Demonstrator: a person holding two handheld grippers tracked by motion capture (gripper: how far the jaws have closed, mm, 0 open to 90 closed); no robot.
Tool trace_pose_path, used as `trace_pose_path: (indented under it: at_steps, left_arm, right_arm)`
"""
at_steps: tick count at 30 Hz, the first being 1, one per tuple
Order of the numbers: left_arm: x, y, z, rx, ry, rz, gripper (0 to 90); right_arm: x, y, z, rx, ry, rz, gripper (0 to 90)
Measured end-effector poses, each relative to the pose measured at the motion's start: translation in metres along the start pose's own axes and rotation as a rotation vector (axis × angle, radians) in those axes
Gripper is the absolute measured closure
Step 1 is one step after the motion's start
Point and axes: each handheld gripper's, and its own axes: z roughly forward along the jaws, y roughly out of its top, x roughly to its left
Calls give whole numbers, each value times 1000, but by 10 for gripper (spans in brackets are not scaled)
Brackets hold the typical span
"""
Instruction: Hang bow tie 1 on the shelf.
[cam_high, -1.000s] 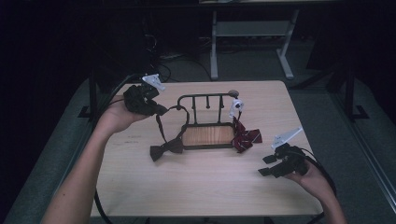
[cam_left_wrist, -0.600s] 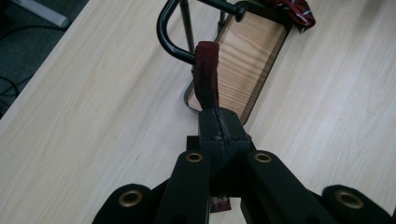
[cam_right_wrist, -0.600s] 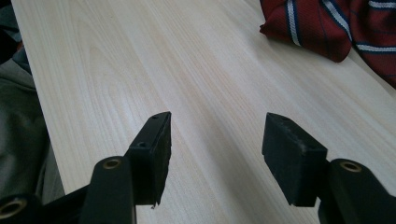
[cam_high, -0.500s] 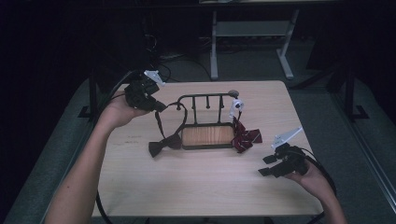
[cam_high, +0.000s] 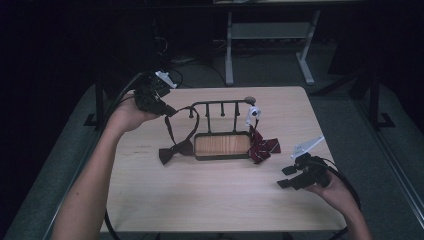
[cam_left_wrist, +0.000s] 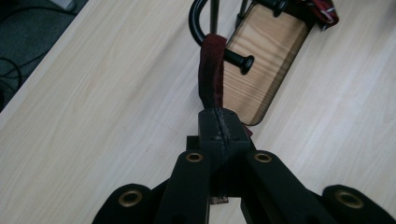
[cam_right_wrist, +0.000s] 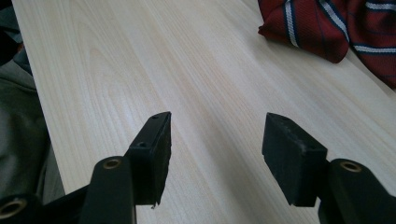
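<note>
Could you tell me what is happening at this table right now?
A person is working with two hand-held grippers at a small rack with pegs and a wooden base. The left gripper is shut on the strap of a dark brown bow tie, holding it up by the rack's left end while the bow lies on the table. The right gripper is open above the table, near a red striped bow tie beside the rack.

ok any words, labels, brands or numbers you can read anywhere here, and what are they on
None: no readable text in these views.
The dark brown bow tie, its strap pinched by the left gripper, shows no label.
The striped red tie has stripes only.
The rack, the table and the right gripper carry no markings.
</note>
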Motion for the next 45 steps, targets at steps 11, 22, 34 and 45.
trace_pose_path:
  at_steps: [11, 22, 34, 45]
  left_arm:
    - [5, 2, 9, 32, 5, -13, 900]
    - [9, 3, 17, 62, 8, -24, 900]
    - [11, -2, 23, 64, 0, -38, 876]
    - [13, -21, 26, 59, -7, -52, 801]
  right_arm:
    - [0, 0, -1, -1, -1, 2, 423]
    - [0, 0, -1, -2, 0, 2, 423]
    - [-2, -1, -3, -9, -7, 7, 423]
    - [-4, -2, -3, -6, -9, 16, 421]
